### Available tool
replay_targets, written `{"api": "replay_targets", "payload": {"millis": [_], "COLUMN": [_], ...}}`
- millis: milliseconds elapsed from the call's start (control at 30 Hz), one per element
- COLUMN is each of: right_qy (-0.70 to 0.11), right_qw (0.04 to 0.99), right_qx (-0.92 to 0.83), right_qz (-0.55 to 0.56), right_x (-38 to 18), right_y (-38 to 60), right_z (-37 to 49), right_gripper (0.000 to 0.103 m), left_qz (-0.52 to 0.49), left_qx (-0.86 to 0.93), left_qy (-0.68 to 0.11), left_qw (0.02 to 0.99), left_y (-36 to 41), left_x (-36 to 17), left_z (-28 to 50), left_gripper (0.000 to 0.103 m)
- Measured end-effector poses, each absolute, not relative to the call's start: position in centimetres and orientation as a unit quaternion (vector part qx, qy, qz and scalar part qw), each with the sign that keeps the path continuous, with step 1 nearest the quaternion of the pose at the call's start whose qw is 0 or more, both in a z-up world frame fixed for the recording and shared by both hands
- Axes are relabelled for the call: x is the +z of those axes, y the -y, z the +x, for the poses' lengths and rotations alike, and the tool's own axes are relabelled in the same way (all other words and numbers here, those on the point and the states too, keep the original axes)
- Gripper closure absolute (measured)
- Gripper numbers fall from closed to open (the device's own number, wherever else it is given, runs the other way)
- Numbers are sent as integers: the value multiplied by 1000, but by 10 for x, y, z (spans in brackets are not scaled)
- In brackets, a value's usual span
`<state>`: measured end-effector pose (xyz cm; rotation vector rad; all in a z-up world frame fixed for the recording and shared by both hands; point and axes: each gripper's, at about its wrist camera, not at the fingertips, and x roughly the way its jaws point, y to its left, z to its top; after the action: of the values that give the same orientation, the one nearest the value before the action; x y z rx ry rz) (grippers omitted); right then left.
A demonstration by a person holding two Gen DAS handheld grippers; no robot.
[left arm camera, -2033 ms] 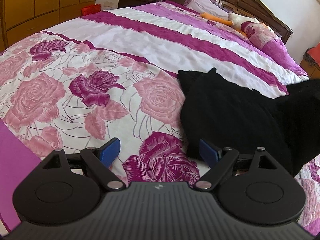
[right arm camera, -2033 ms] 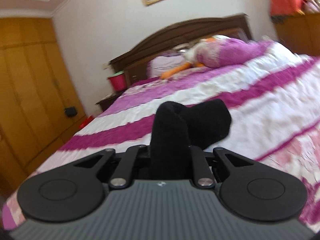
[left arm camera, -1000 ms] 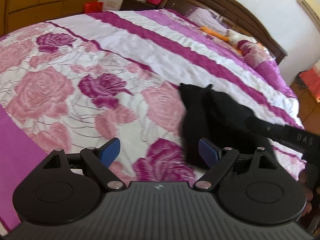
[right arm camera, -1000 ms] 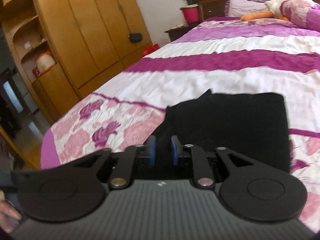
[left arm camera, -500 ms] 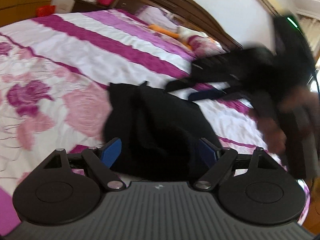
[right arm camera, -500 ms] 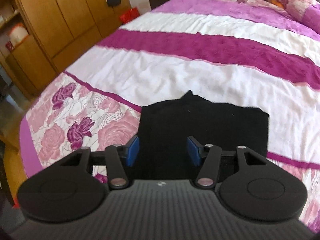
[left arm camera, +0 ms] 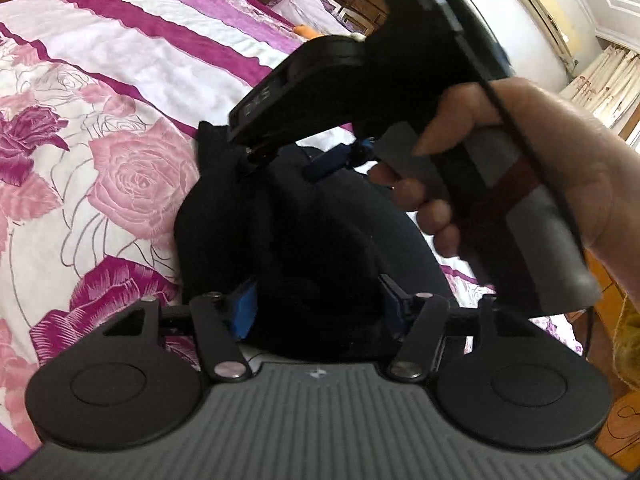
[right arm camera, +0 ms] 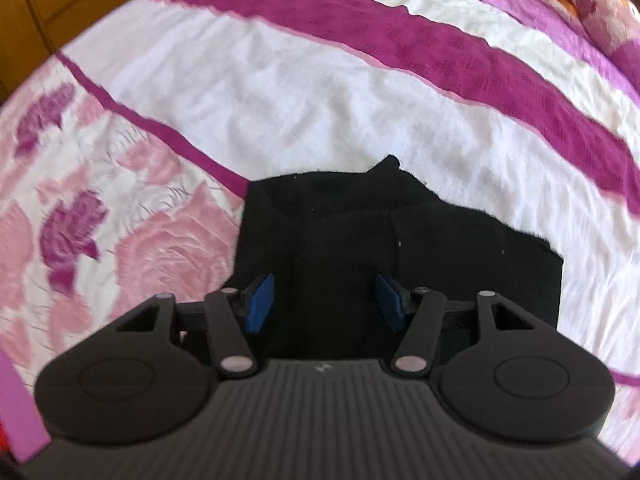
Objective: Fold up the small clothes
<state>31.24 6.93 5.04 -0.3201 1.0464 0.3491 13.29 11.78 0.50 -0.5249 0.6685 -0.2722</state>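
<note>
Change: my right tool [right arm camera: 323,304] has released the black garment [right arm camera: 400,248], now flat on the bed [right arm camera: 320,92]
Tools: right and left tool [left arm camera: 316,308] both apart
Meaning: I judge one fold laid

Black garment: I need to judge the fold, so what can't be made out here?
- Black garment: near edge hidden behind the right gripper, right wrist view.
- Its right side: covered by the hand, left wrist view.
- Folds: lost in uniform black.
</note>
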Motion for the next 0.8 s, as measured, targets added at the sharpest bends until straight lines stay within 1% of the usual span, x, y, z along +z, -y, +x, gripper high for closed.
{"api": "replay_targets", "payload": {"millis": [33, 67, 100, 133, 167, 267, 367, 467, 567, 700, 800], "right_qy": [-493, -489, -485, -479, -474, -455, -423, -393, -379, -376, -389], "right_qw": [840, 842, 844, 846, 849, 863, 882, 893, 895, 890, 882], "right_qx": [165, 163, 159, 158, 162, 173, 187, 205, 227, 244, 244], "right_qz": [-153, -157, -165, -171, -166, -134, -90, -72, -66, -85, -101], "right_x": [49, 46, 44, 42, 42, 52, 76, 101, 113, 101, 75], "right_y": [-69, -67, -67, -65, -60, -47, -36, -38, -48, -76, -93], "right_z": [313, 312, 312, 311, 311, 308, 301, 296, 294, 293, 295], "right_gripper": [46, 54, 64, 81, 86, 90, 91, 91, 91, 91, 91], "left_qz": [-252, -251, -251, -250, -250, -244, -244, -244, -247, -238, -231], "left_qx": [-136, -139, -142, -146, -150, -151, -151, -138, -117, -75, -61], "left_qy": [-325, -327, -328, -330, -329, -317, -295, -271, -260, -269, -292], "left_qw": [901, 900, 900, 898, 898, 904, 911, 921, 926, 930, 926], "left_y": [-116, -115, -114, -113, -112, -111, -115, -125, -142, -158, -161], "left_x": [4, 3, 2, 1, 1, 5, 15, 28, 31, 21, 8], "left_z": [134, 136, 137, 138, 138, 135, 126, 119, 118, 114, 115], "left_gripper": [51, 60, 65, 77, 82, 86, 87, 87, 87, 87, 87]}}
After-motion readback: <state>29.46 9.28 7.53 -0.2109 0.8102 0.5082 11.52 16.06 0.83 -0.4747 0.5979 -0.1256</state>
